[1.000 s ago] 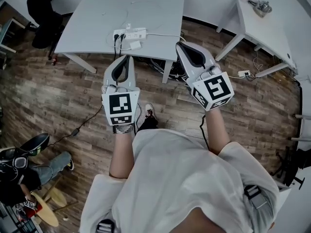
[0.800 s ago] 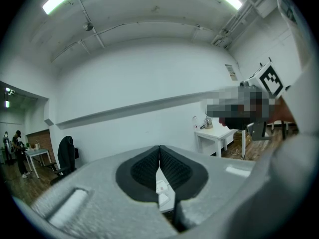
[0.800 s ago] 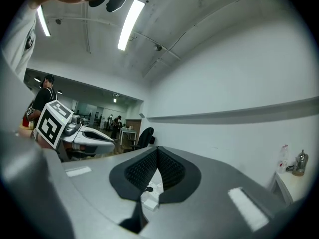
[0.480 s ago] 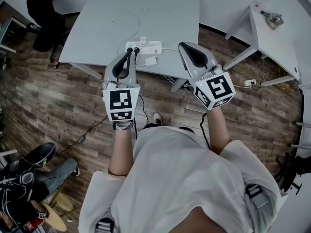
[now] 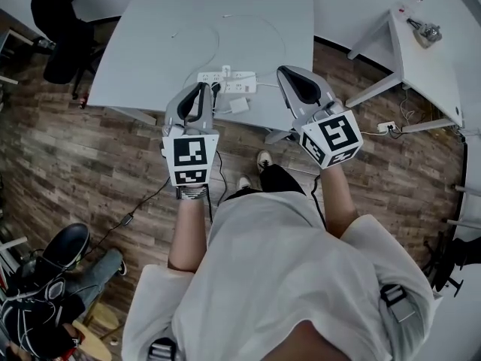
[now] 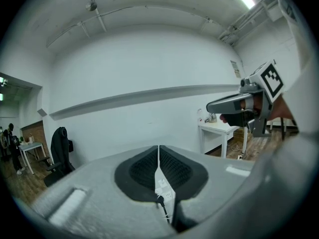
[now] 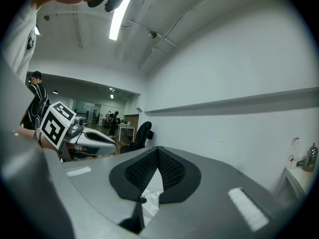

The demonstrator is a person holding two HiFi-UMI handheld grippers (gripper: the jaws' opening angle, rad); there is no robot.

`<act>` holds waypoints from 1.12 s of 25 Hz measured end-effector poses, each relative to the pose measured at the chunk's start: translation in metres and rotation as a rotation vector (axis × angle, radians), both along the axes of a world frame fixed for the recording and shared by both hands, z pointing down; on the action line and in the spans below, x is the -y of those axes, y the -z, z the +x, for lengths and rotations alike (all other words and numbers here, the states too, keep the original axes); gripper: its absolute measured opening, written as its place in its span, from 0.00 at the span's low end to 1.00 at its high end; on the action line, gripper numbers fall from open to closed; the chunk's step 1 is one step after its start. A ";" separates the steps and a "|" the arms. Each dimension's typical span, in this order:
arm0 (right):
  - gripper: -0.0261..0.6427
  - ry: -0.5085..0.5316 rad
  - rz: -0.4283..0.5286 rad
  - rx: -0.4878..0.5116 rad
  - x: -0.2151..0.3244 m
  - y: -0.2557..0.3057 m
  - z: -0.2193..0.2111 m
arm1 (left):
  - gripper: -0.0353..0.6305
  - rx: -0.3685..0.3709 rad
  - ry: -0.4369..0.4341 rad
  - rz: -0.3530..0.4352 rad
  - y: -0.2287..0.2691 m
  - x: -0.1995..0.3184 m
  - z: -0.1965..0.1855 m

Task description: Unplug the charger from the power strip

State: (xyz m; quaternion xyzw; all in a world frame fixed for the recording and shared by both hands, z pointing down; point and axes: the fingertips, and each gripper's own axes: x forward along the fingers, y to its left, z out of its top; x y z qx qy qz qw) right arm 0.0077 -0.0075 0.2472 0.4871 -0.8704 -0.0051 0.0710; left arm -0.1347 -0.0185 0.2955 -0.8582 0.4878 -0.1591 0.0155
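- The left tool has its jaws pressed together with nothing between them. The left gripper view shows the dark pads meeting along one thin line.
- The right tool is shut narrow and empty too, its jaws meeting at the tip in the right gripper view.
- Both tools are held out side by side over the near edge of the grey worktop, the left one's tip over the left end of the power strip.
- The white power strip lies flat near the worktop's near edge. It shows small through the gap under each tool's jaws.
- A black plug sits in the strip, and its dark cable runs towards the near edge.
- A white charger block lies tilted just beside the strip's near side. I cannot tell whether it is seated in a socket.
- A thin white cable loops across the worktop beyond the strip.
- A black chair stands at the worktop's far left, and a second white table stands to the right.
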 end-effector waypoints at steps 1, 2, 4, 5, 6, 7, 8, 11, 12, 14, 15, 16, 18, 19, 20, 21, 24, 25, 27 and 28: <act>0.04 0.000 -0.006 0.001 0.004 -0.003 0.000 | 0.06 -0.001 -0.004 -0.003 -0.003 0.003 0.001; 0.04 0.002 -0.013 0.002 0.008 -0.006 0.001 | 0.06 -0.001 -0.008 -0.005 -0.005 0.005 0.003; 0.04 0.009 -0.027 0.004 0.019 -0.014 -0.001 | 0.06 -0.001 -0.013 -0.008 -0.012 0.010 0.005; 0.04 0.014 -0.032 0.006 0.025 -0.017 -0.002 | 0.07 0.001 -0.013 -0.012 -0.015 0.013 0.006; 0.04 0.022 -0.037 0.008 0.032 -0.020 -0.005 | 0.07 0.004 -0.013 -0.017 -0.019 0.016 0.007; 0.04 0.030 -0.041 0.012 0.038 -0.023 -0.007 | 0.08 0.007 -0.013 -0.025 -0.024 0.020 0.008; 0.04 0.039 -0.046 0.016 0.044 -0.026 -0.010 | 0.08 0.008 -0.012 -0.035 -0.028 0.023 0.010; 0.04 0.072 -0.073 0.020 0.059 -0.038 -0.015 | 0.11 0.003 -0.011 -0.073 -0.041 0.029 0.017; 0.04 0.081 -0.081 0.020 0.066 -0.043 -0.016 | 0.12 -0.005 -0.010 -0.085 -0.044 0.033 0.020; 0.04 0.097 -0.100 0.016 0.080 -0.053 -0.014 | 0.14 -0.024 -0.004 -0.108 -0.050 0.046 0.024; 0.04 0.104 -0.112 0.013 0.087 -0.060 -0.012 | 0.15 -0.033 0.001 -0.121 -0.054 0.052 0.026; 0.04 0.111 -0.126 0.010 0.093 -0.068 -0.011 | 0.17 -0.039 0.004 -0.134 -0.058 0.057 0.029; 0.04 0.118 -0.144 0.002 0.102 -0.082 -0.008 | 0.19 -0.037 0.005 -0.155 -0.067 0.065 0.034; 0.04 0.118 -0.145 -0.004 0.107 -0.089 -0.008 | 0.20 -0.033 0.004 -0.163 -0.072 0.069 0.037; 0.04 0.119 -0.144 -0.012 0.111 -0.095 -0.008 | 0.22 -0.030 0.004 -0.173 -0.078 0.072 0.039; 0.04 0.122 -0.144 -0.019 0.114 -0.101 -0.009 | 0.23 -0.028 0.006 -0.184 -0.084 0.075 0.041; 0.04 0.143 -0.161 -0.034 0.121 -0.123 -0.007 | 0.27 -0.020 0.007 -0.228 -0.107 0.080 0.052; 0.04 0.153 -0.173 -0.039 0.124 -0.131 -0.005 | 0.27 -0.017 0.007 -0.242 -0.115 0.083 0.057; 0.04 0.173 -0.206 -0.047 0.131 -0.149 -0.005 | 0.29 -0.011 0.013 -0.269 -0.130 0.091 0.061; 0.04 0.184 -0.226 -0.051 0.134 -0.158 -0.006 | 0.29 -0.007 0.018 -0.282 -0.137 0.094 0.061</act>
